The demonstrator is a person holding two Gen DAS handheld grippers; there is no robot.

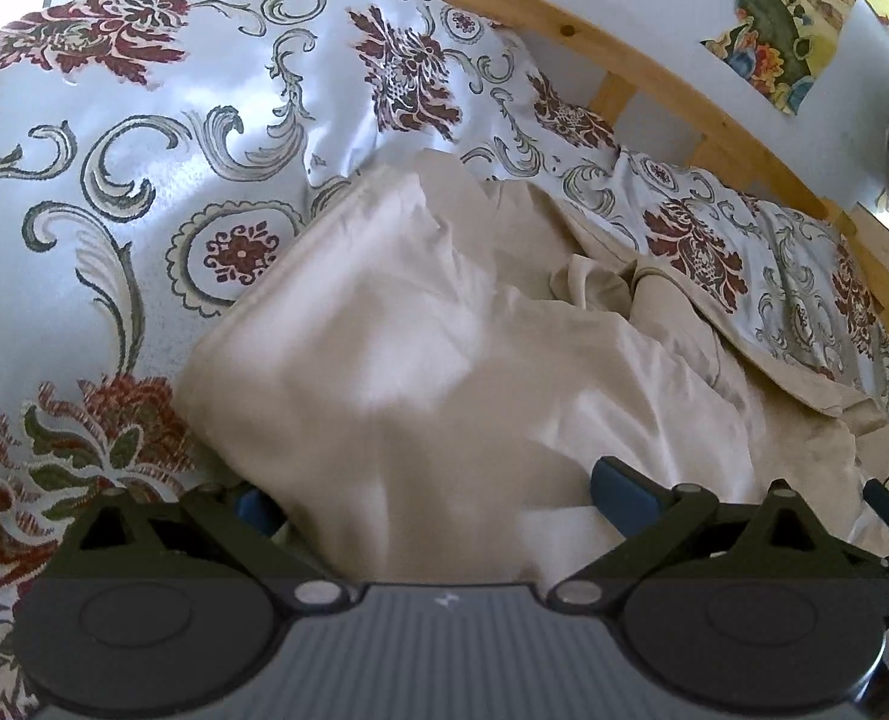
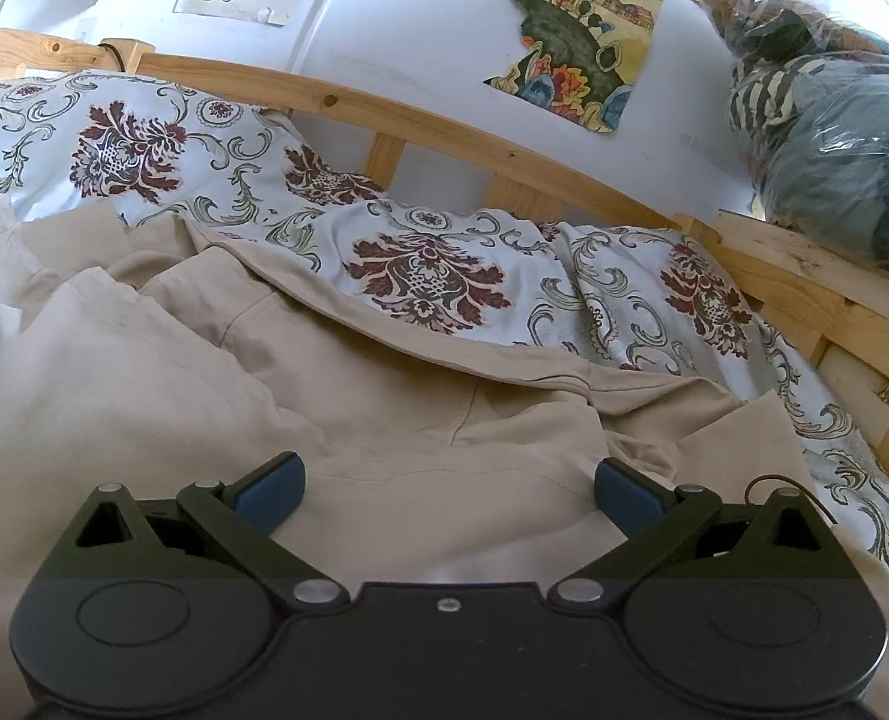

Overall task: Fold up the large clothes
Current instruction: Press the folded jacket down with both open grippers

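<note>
Lying between right claw (image 2: 449,495): beige garment (image 2: 144,396)

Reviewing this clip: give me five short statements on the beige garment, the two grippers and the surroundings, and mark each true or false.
1. The beige garment lies on a floral bedspread. True.
2. The right gripper has its jaws shut on the cloth. False: they stand wide apart, with the cloth between them.
3. The left gripper has its jaws open, with beige fabric bunched between them. True.
4. A metal headboard runs behind the bed. False: the rail is wooden.
5. The wall is bare. False: colourful pictures hang on it.
</note>
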